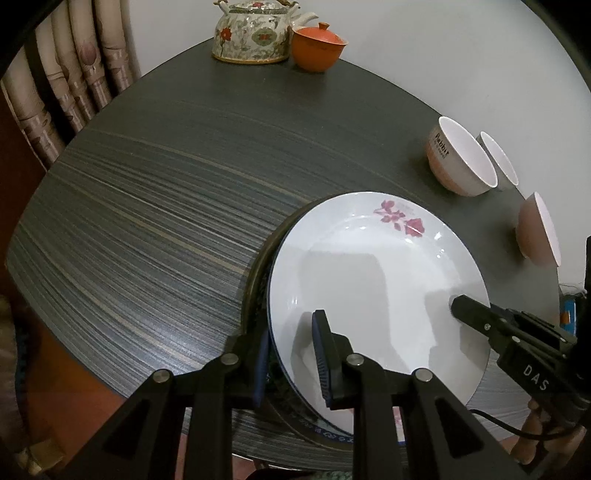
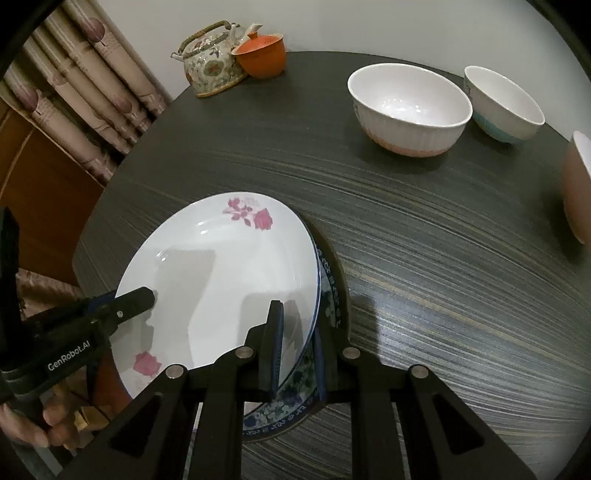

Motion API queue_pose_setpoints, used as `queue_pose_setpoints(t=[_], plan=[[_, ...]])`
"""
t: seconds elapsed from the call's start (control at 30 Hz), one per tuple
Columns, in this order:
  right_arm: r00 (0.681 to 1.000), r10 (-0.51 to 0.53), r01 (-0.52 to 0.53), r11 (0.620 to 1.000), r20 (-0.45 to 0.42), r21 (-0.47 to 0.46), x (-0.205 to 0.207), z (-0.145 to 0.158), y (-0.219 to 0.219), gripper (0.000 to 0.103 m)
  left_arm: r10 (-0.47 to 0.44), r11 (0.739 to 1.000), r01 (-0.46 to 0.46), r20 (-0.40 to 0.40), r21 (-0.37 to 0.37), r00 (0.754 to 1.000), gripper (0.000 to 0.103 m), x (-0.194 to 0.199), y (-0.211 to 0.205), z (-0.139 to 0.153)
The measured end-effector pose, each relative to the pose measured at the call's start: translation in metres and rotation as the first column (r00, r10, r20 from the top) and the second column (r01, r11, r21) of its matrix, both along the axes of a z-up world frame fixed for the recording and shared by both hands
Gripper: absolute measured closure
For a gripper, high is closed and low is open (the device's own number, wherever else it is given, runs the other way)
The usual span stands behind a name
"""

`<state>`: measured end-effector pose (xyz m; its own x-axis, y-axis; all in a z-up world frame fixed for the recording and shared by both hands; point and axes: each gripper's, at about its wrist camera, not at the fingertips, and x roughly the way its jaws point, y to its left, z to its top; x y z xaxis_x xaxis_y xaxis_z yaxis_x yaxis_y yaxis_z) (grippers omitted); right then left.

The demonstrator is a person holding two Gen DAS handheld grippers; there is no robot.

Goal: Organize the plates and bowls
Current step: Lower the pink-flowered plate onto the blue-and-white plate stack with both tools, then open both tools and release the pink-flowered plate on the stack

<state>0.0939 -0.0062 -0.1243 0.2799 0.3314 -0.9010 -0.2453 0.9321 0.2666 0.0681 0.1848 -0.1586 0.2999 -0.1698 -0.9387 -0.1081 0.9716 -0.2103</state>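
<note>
A white plate with pink flowers (image 1: 373,273) (image 2: 218,273) lies on a blue-patterned plate (image 2: 295,398) (image 1: 325,435) near the table's front edge. My left gripper (image 1: 291,362) is shut on the stack's left rim; it also shows in the right wrist view (image 2: 142,297). My right gripper (image 2: 297,354) is shut on the stack's right rim; it also shows in the left wrist view (image 1: 458,306). Three bowls stand at the right: a white and pink one (image 2: 408,110) (image 1: 460,157), a white and teal one (image 2: 504,105) (image 1: 498,158), and a brown one (image 2: 578,184) (image 1: 537,230).
A flowered teapot (image 1: 255,33) (image 2: 212,61) and an orange lidded cup (image 1: 319,46) (image 2: 262,55) stand at the far edge of the dark striped table (image 1: 147,206) (image 2: 443,277). A curtain (image 1: 70,70) hangs at the left.
</note>
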Motion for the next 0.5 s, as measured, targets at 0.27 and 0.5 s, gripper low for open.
queue_pose_setpoints(t=[0.27, 0.5], plan=[[1.0, 0.003, -0.003, 1.0, -0.022, -0.008, -0.0004, -0.0047, 0.0039, 0.086, 0.01, 1.0, -0.01, 0.0, 0.027, 1.0, 0.081, 0.0001, -0.0045, 0.0], [0.999, 0.006, -0.007, 1.0, -0.038, -0.016, -0.0014, -0.0088, 0.0062, 0.084, 0.029, 0.998, -0.028, -0.018, 0.057, 0.999, 0.081, 0.0021, -0.0077, 0.0006]])
